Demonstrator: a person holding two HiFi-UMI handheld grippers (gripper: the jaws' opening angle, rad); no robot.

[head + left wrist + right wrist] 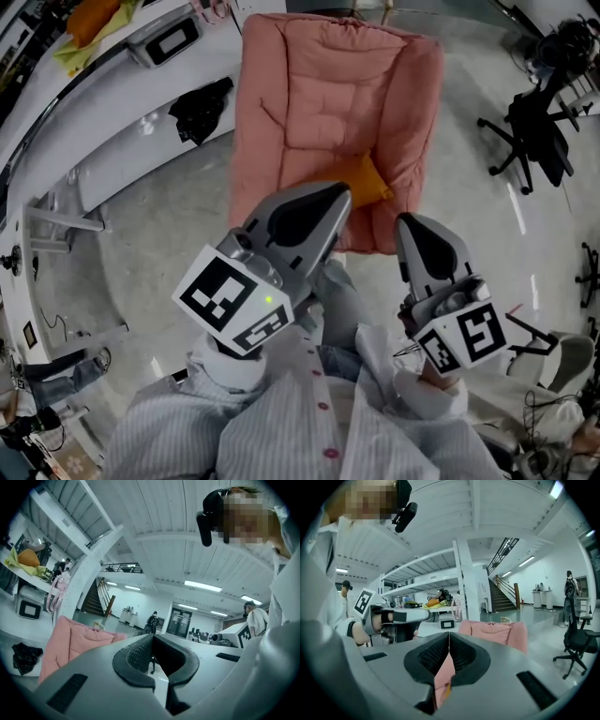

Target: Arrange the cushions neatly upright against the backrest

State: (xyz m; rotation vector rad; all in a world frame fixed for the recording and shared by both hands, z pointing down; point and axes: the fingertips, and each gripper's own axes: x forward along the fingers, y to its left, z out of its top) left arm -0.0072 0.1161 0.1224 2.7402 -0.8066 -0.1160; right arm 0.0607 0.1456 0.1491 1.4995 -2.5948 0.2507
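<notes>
The person wears a pale striped shirt (234,441) (pink buttons (323,406)).

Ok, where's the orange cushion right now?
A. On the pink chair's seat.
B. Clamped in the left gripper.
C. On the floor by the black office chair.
A: the orange cushion sits on the seat of the pink chair, ahead of the left gripper and right gripper, both shut with nothing between their jaws.
</notes>
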